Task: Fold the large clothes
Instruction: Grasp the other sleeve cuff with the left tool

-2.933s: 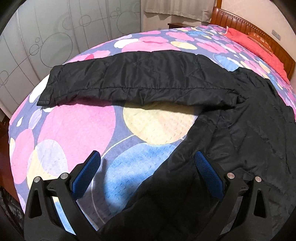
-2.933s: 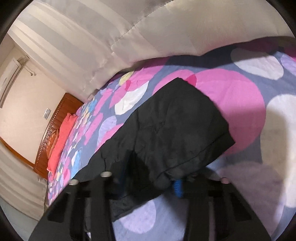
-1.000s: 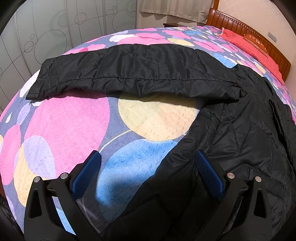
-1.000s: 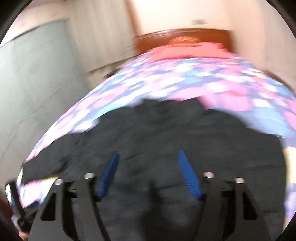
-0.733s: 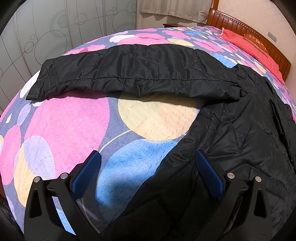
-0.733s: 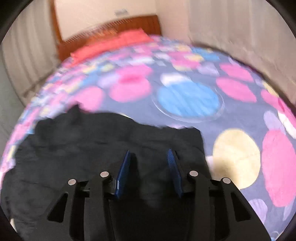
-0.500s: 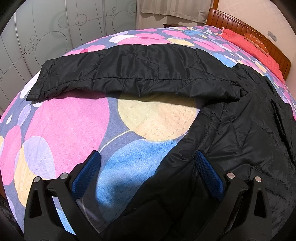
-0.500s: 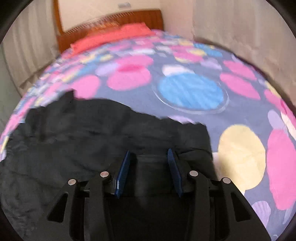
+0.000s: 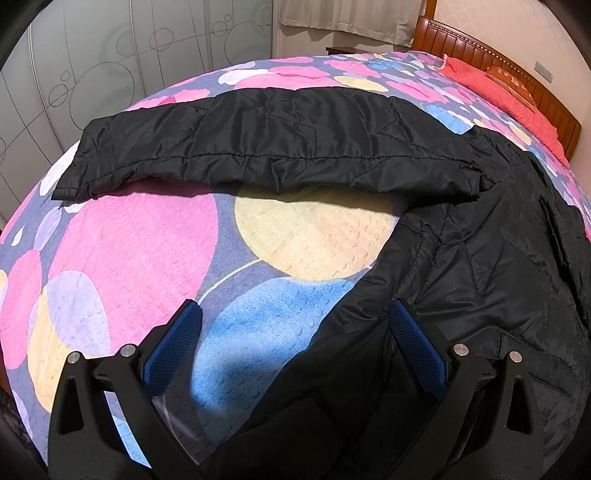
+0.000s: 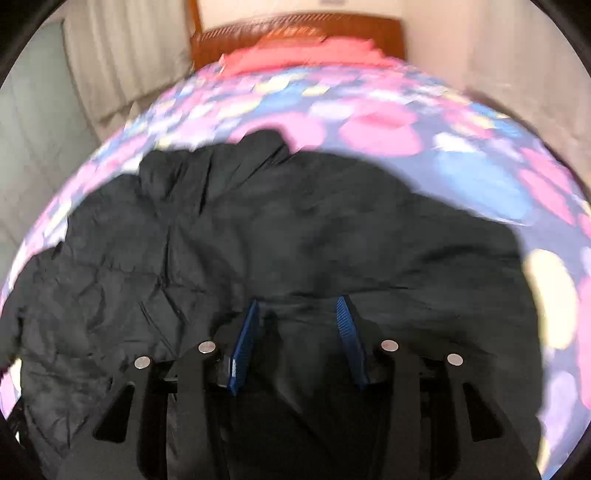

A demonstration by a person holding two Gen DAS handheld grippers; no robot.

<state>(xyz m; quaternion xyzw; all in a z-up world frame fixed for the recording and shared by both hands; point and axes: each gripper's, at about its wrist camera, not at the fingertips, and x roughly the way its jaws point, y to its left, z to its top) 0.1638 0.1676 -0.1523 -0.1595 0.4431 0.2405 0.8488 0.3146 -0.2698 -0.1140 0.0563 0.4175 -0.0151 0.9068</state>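
Two blue pads on my left gripper stand wide apart with nothing pinched; the jacket's edge runs up between them toward the one o'clock pad, and bare bedspread lies by the eleven o'clock pad. I cannot tell whether that pad touches the fabric.

On my right gripper the jaws sit partly apart and are opening; black fabric lies between the pads, but in this blurred view I see no pinch on it.

Outward from the left fingers, the black quilted jacket spreads from six o'clock up toward three o'clock, and its sleeve stretches flat across the bed from ten o'clock to two o'clock, cuff at the ten o'clock end. In the right view the jacket fills the lower half.

Beyond it at twelve o'clock lie a red pillow and the wooden headboard; curtains hang at ten o'clock.
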